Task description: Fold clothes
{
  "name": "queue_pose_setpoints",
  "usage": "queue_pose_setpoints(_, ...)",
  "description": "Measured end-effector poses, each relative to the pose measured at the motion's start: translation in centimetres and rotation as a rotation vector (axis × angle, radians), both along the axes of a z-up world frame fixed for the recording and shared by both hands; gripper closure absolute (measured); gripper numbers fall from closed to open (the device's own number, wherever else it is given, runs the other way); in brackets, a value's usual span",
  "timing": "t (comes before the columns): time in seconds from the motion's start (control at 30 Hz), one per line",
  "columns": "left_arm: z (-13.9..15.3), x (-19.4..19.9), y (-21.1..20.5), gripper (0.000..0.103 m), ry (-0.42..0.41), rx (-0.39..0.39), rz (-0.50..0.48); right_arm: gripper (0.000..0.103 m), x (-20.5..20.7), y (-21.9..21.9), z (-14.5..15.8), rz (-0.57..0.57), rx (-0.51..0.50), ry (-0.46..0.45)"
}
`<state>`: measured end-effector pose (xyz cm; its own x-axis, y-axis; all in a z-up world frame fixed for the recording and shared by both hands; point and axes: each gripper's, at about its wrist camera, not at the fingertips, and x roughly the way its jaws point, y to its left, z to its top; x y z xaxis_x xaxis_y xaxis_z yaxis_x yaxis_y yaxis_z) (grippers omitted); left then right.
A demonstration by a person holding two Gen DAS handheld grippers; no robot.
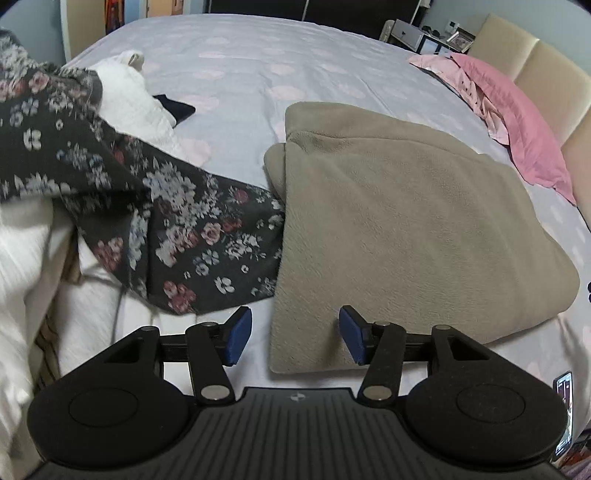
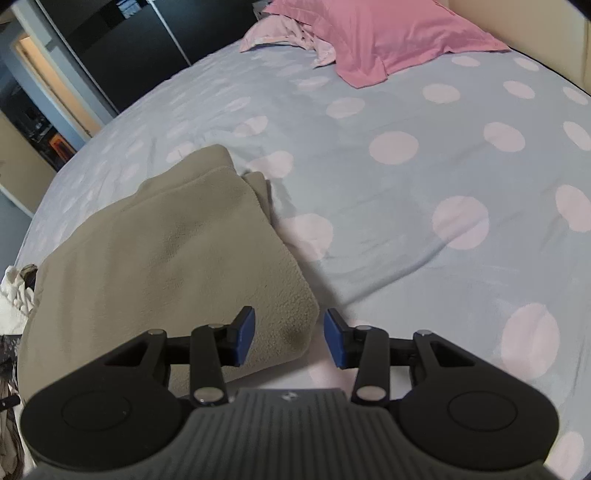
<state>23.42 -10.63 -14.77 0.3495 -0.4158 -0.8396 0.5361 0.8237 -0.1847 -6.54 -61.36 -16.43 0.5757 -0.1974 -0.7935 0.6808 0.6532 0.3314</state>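
A folded tan fleece garment (image 1: 406, 229) lies on the bed; it also shows in the right wrist view (image 2: 166, 258). My left gripper (image 1: 295, 338) is open, its jaws standing either side of the fleece's near left corner. My right gripper (image 2: 290, 339) is open at the fleece's near right corner, with nothing between the pads. A dark floral garment (image 1: 177, 229) lies crumpled to the left of the fleece, its edge tucked under it. White clothes (image 1: 133, 99) lie behind the floral garment.
The bed has a pale blue sheet with pink dots (image 2: 424, 184). A pink pillow (image 2: 380, 33) and pink cloth sit near the headboard (image 1: 535, 74). A small dark item (image 1: 175, 107) lies by the white clothes. White bedding (image 1: 26, 295) is at the left edge.
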Motion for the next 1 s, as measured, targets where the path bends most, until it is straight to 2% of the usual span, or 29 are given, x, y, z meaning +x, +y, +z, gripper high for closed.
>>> queue_pose_setpoints(0.2, -0.3, -0.7, -0.7, 0.053, -0.029, 0.005, -0.015, 0.059, -0.1, -1.1, -1.3, -0.022, 0.010, 0.012)
queue_pose_setpoints(0.43, -1.6, 0.2, -2.0, 0.053, 0.002, 0.003, 0.008, 0.059, -0.2, -2.2, -2.7, -0.039, 0.021, 0.025)
queue_pose_setpoints(0.6, -2.5, 0.7, -2.9, 0.052, 0.022, 0.016, -0.002, 0.058, 2.1, -1.9, -3.3, 0.115, 0.026, 0.006)
queue_pose_setpoints(0.7, -3.2, 1.1, -3.3, 0.052, 0.042, 0.021, -0.004, 0.054, 3.4, -1.9, -4.2, 0.155, -0.006, 0.034)
queue_pose_setpoints(0.8, -3.7, 1.4, -3.7, 0.055, 0.061, 0.028, -0.004, 0.049, 4.1, -2.5, -5.4, 0.163, 0.008, 0.046)
queue_pose_setpoints(0.87, -3.9, 1.4, -4.0, 0.057, 0.063, 0.039, -0.007, 0.050, 4.7, -2.7, -6.0, 0.173, 0.024, 0.050)
queue_pose_setpoints(0.93, -4.0, 1.4, -4.3, 0.059, 0.058, 0.051, -0.014, 0.067, 5.1, -2.4, -6.0, 0.205, 0.025, 0.048)
queue_pose_setpoints(1.0, -4.1, 1.4, -4.5, 0.061, 0.056, 0.062, -0.018, 0.076, 5.7, -1.8, -5.6, 0.241, 0.001, 0.074)
